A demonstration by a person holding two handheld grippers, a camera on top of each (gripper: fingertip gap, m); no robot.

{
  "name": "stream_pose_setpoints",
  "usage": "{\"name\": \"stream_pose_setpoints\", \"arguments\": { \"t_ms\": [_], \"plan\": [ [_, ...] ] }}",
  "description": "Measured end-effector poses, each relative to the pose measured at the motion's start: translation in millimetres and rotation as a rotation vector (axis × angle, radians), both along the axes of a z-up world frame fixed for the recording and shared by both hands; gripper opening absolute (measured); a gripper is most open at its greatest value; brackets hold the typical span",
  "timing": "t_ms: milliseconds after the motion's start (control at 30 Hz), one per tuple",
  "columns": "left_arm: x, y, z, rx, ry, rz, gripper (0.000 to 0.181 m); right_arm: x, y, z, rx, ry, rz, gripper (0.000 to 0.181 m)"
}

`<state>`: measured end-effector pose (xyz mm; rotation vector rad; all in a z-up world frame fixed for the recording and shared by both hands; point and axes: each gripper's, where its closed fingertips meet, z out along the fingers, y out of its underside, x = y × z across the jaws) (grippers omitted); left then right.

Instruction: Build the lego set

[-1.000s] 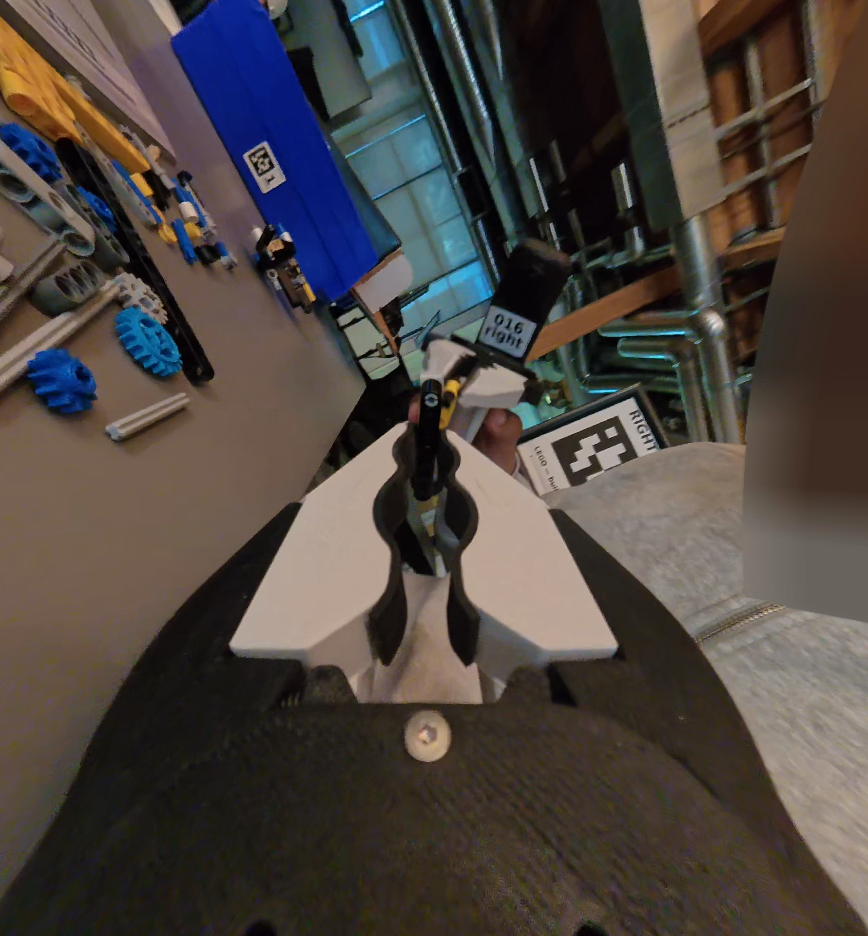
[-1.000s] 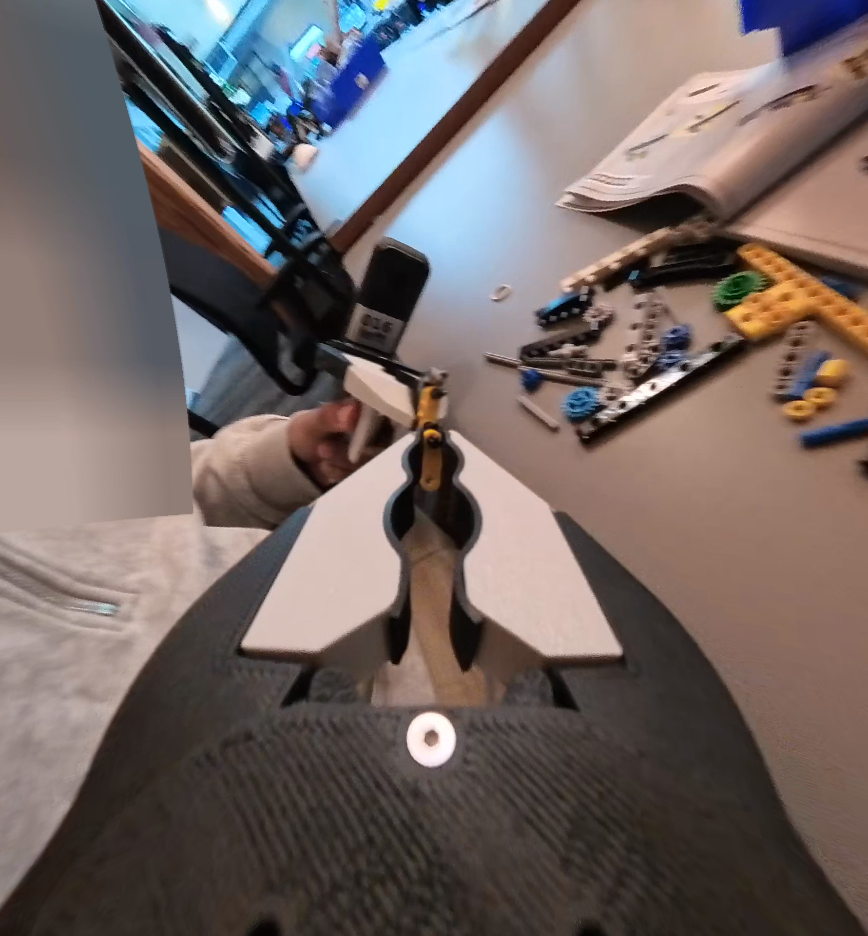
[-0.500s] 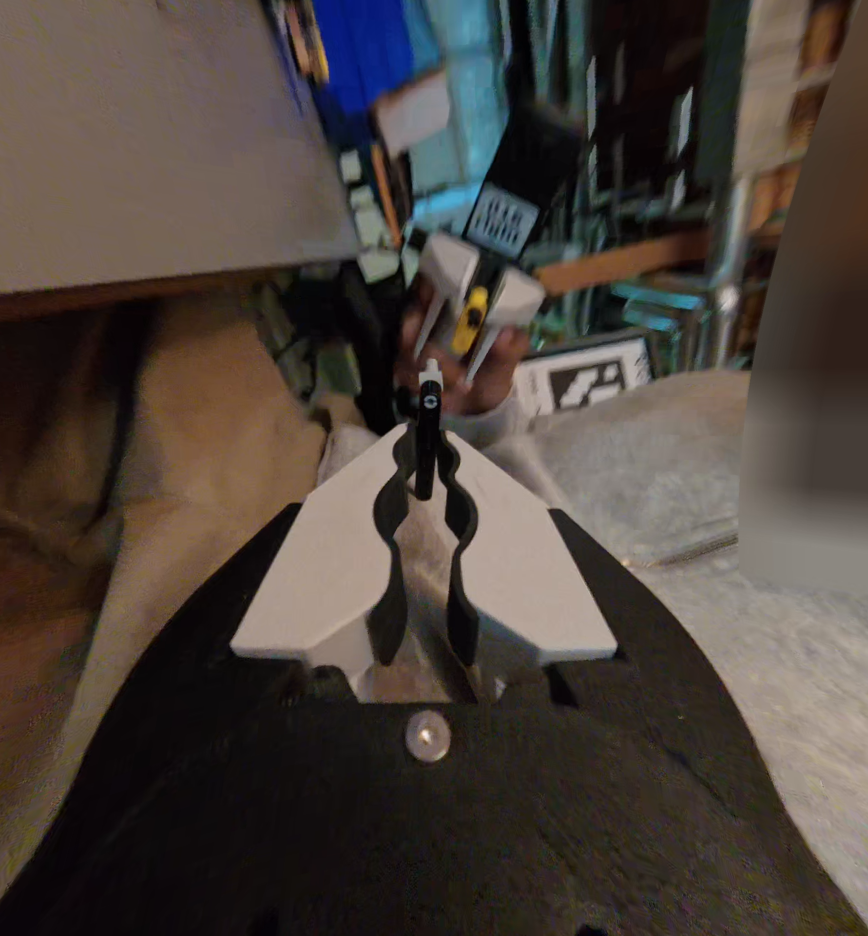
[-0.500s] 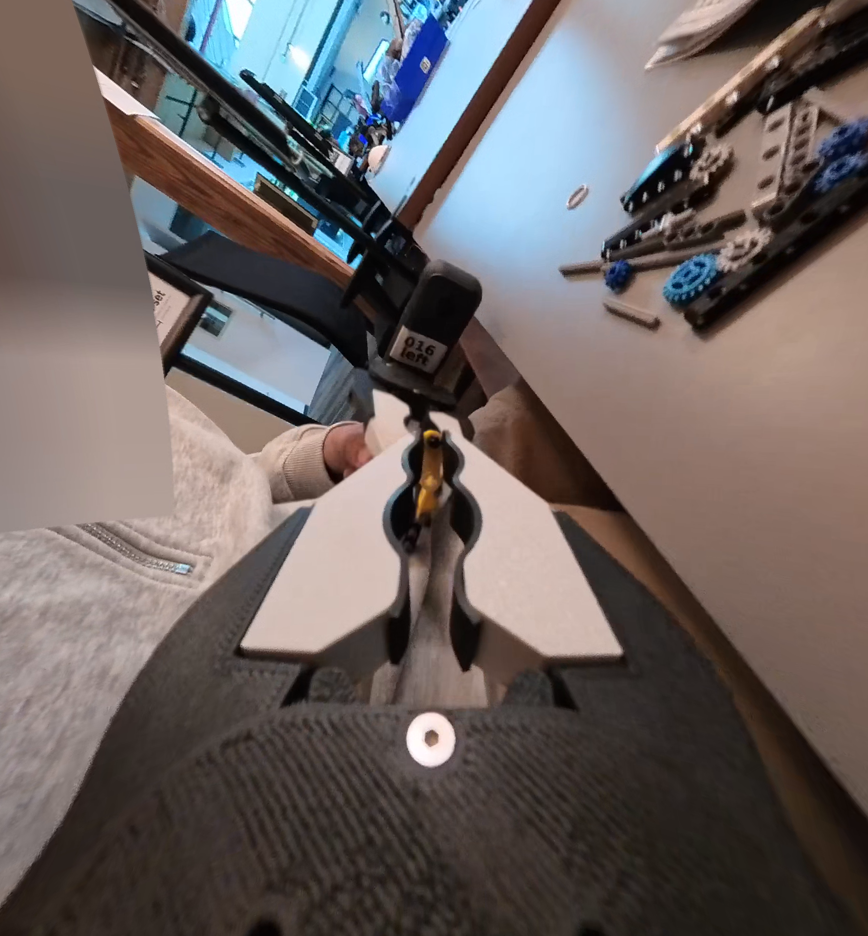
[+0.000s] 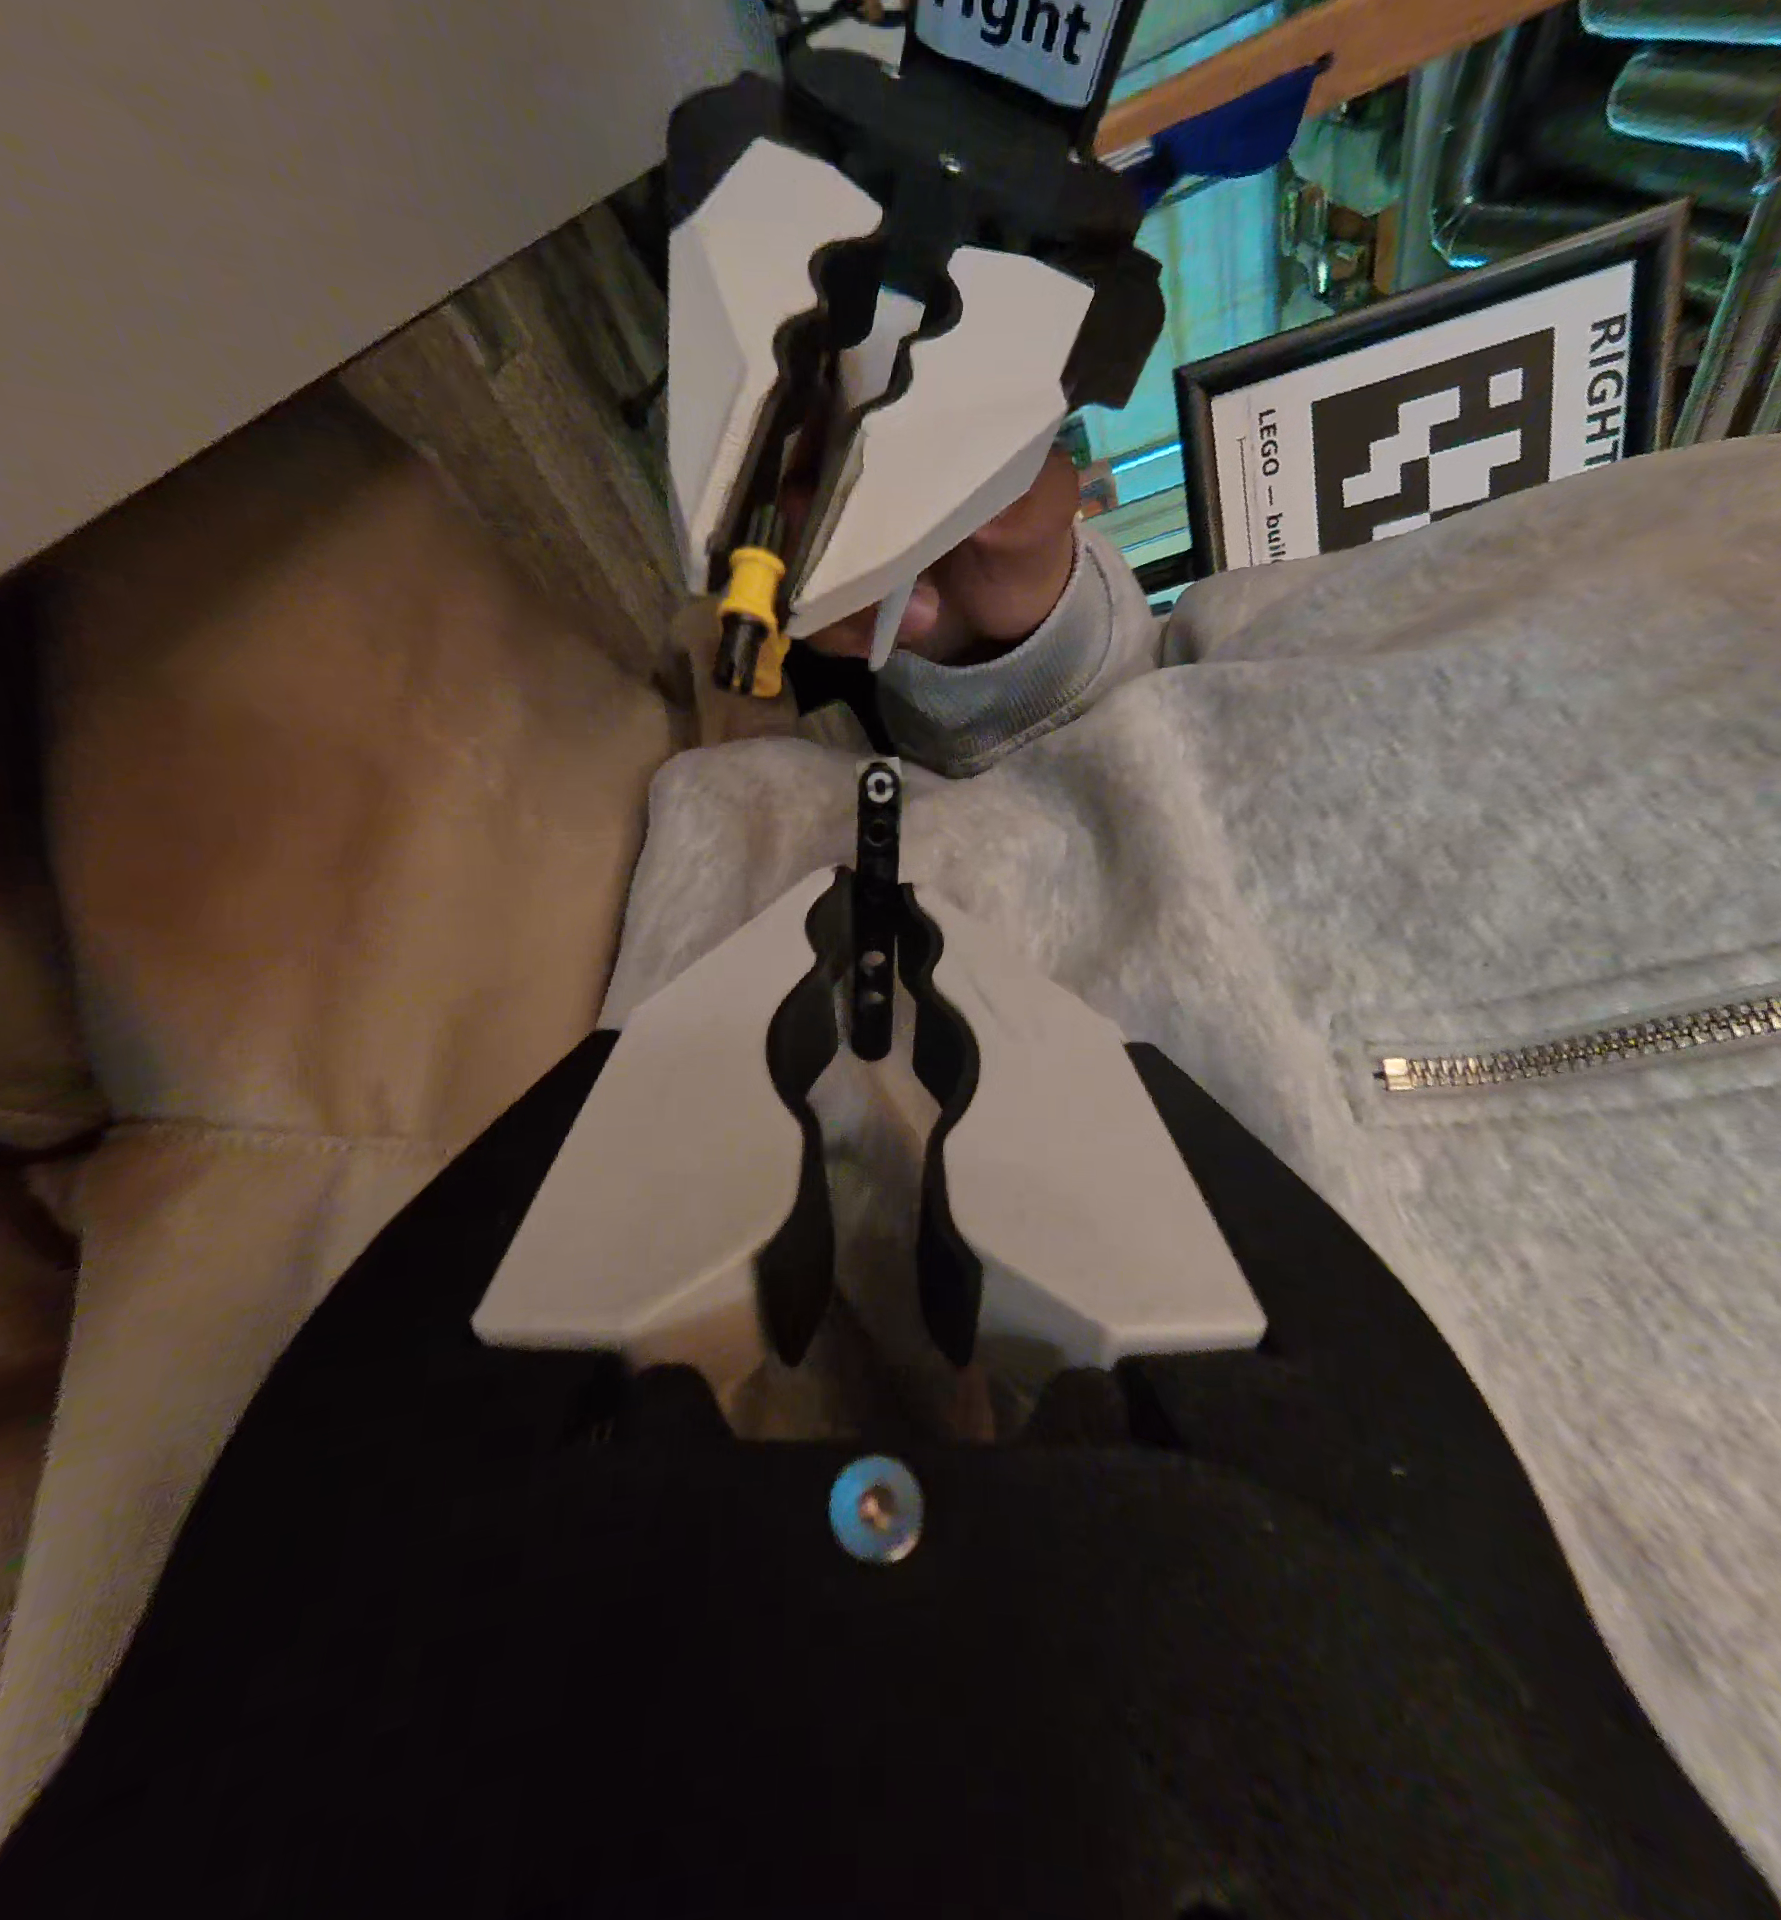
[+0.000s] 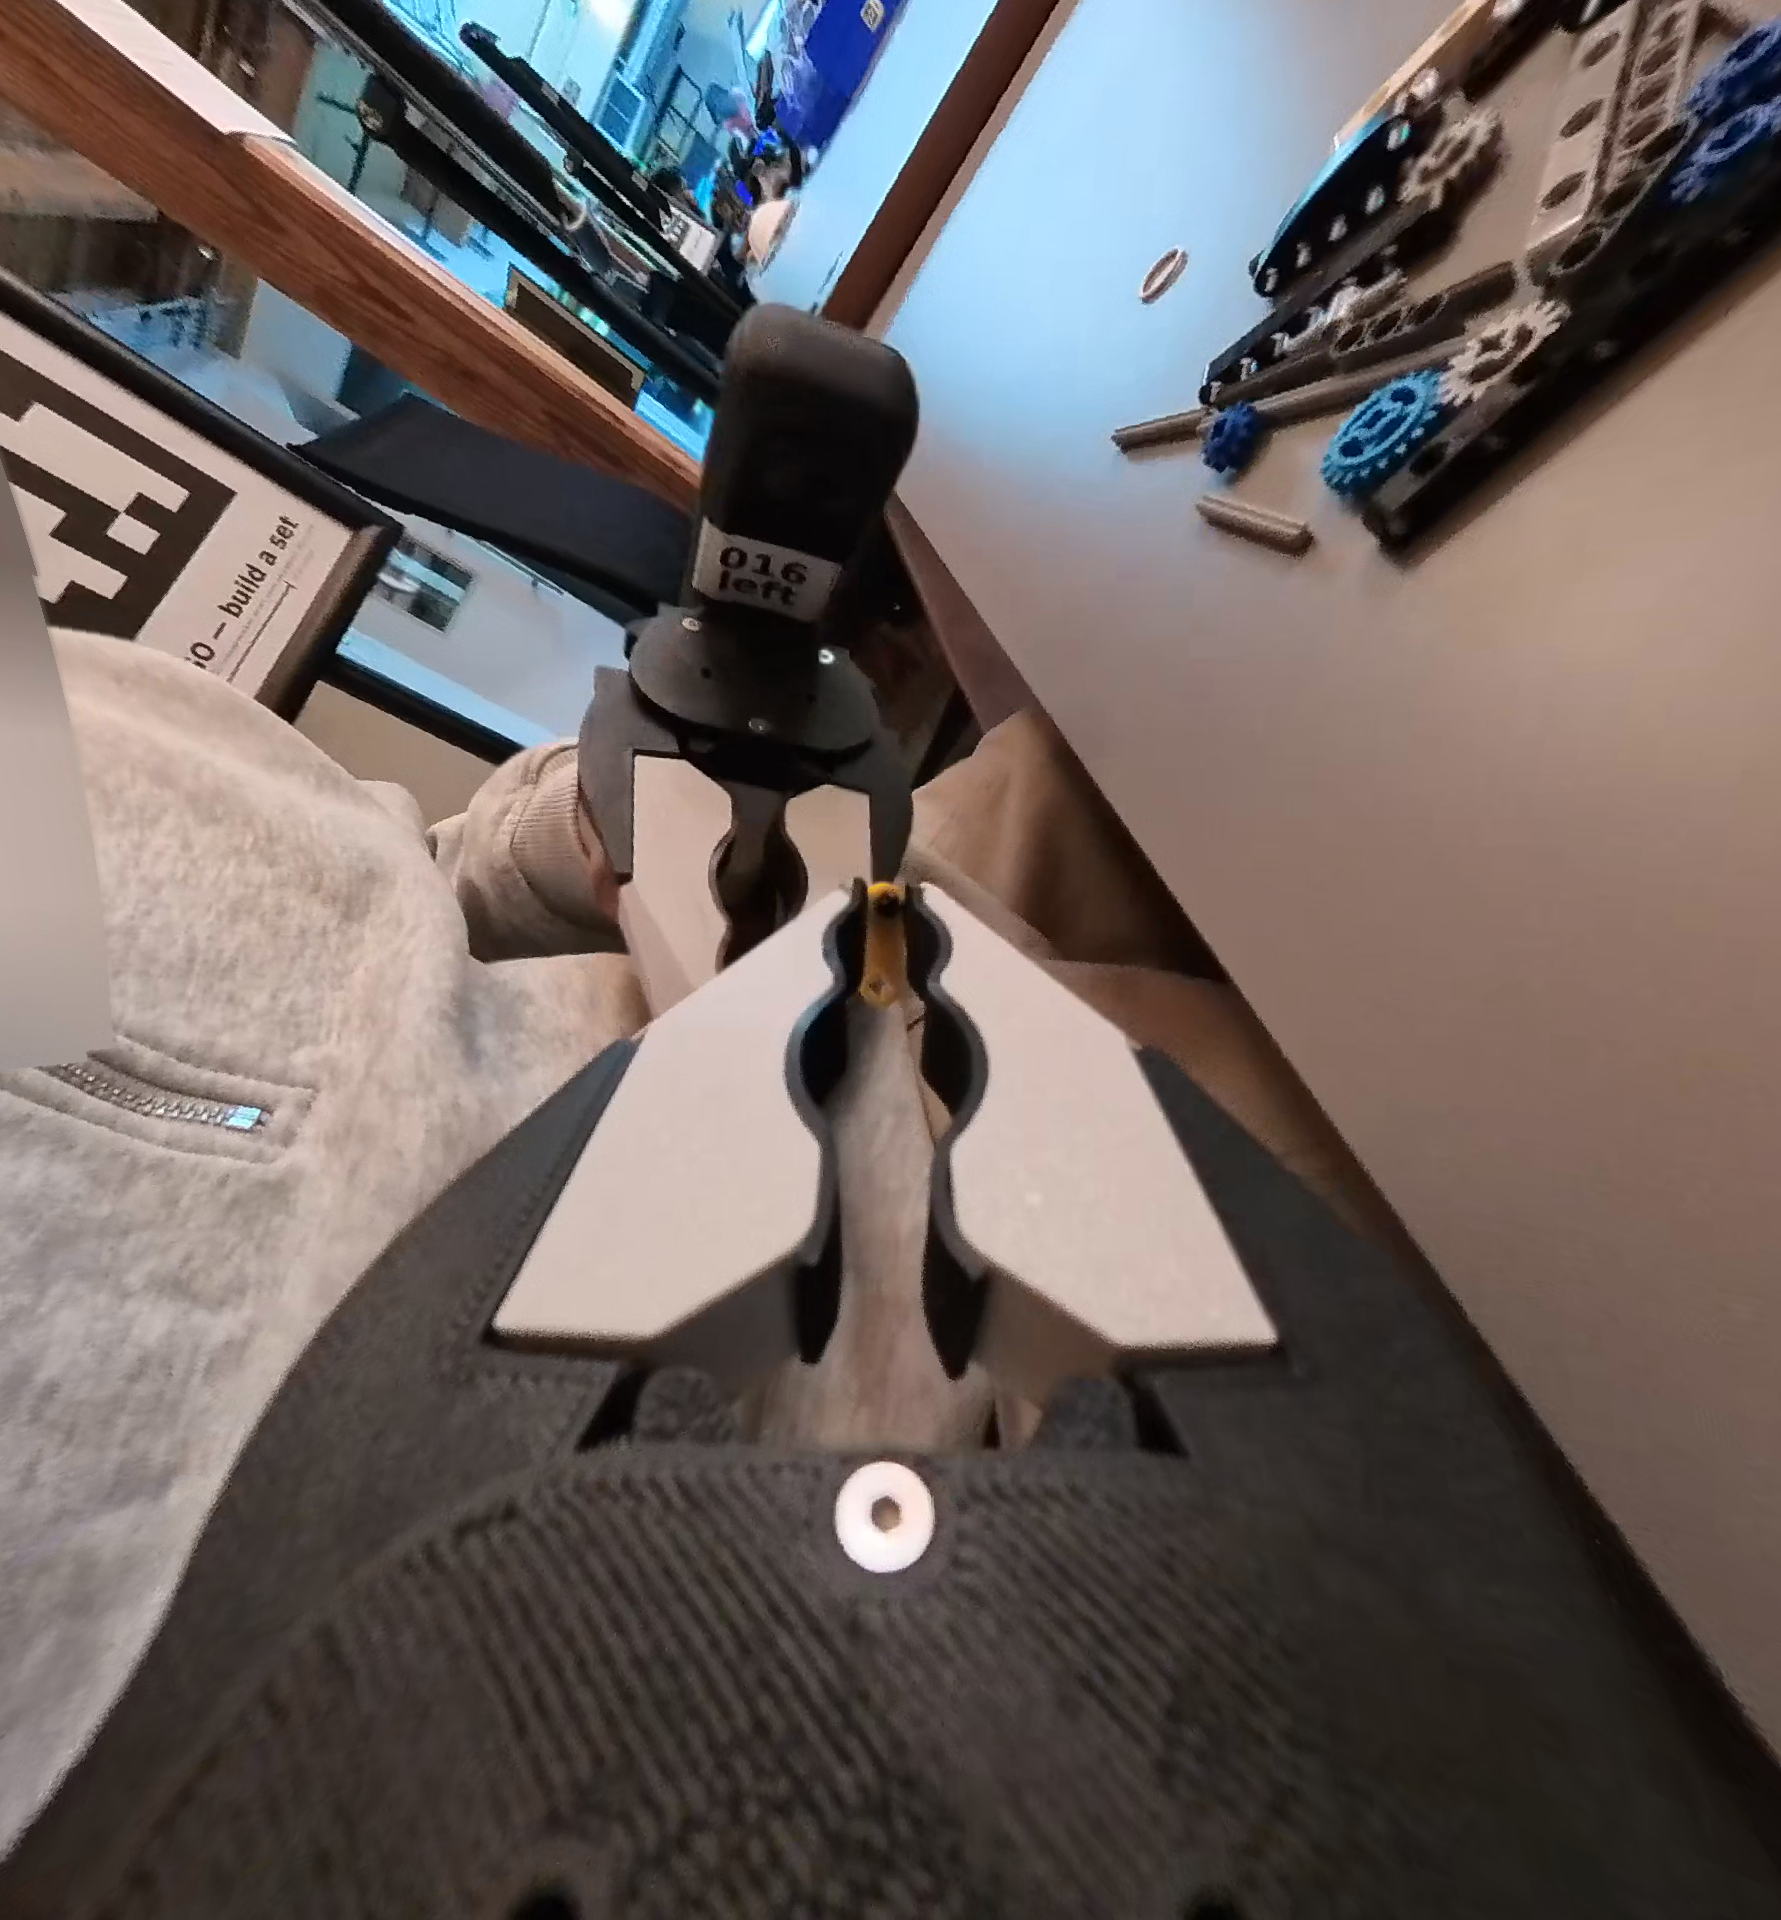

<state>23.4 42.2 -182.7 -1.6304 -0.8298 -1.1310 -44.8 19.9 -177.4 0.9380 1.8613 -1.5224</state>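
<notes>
- Black thin liftarm (image 5: 878, 914) with a row of holes sits clamped edge-on in the left gripper (image 5: 873, 896); jaws nearly closed on it, its far end sticking out past the tips.
- Right gripper (image 6: 881, 902) jaws pinched tight on a small yellow connector piece (image 6: 880, 951); from the left wrist view the same yellow piece (image 5: 751, 613) pokes out of the tip of the right gripper (image 5: 761, 597), a black pin end showing.
- Two held parts are near each other but apart, not mated; both are below the counter edge, over the person's lap, against a grey fleece top (image 5: 1385, 883) with a zip pocket.
- Counter (image 6: 1488, 779) lies to the right in the right wrist view; loose parts at its far end: blue gears (image 6: 1382, 428), grey gear, black beams (image 6: 1322, 343), grey axles.
- Framed marker sign (image 5: 1426, 416) stands behind the person.
</notes>
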Motion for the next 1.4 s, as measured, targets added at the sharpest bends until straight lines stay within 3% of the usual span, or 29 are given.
{"name": "stream_pose_setpoints", "arguments": {
  "t_ms": [567, 733, 833, 967, 1100, 1200, 1400],
  "plan": [
    [6, -22, 1, -0.01, -0.064, 0.056, 0.006, 31, -11, -6, -0.013, -0.055, 0.143, 0.005],
    [3, -25, 3, 0.004, -0.029, 0.097, 0.006, 24, -10, -4, -0.006, -0.036, 0.104, 0.005],
    [-12, -32, 9, 0.063, 0.015, 0.212, 0.006, 13, -1, 2, -0.022, -0.043, 0.032, 0.005],
    [-40, -53, 30, 0.275, -0.045, 0.451, 0.006, 12, -1, 15, -0.08, -0.061, -0.002, 0.005],
    [-20, -48, 22, 0.302, -0.111, 0.493, 0.006, 31, -19, 23, -0.093, -0.063, 0.038, 0.004],
    [-24, -61, 17, 0.287, -0.132, 0.579, 0.006, 34, -23, 22, -0.091, -0.058, 0.016, 0.004],
    [-4, -53, 9, 0.238, -0.187, 0.457, 0.006, 27, -22, 17, -0.089, -0.074, 0.006, 0.005]
  ]
}}
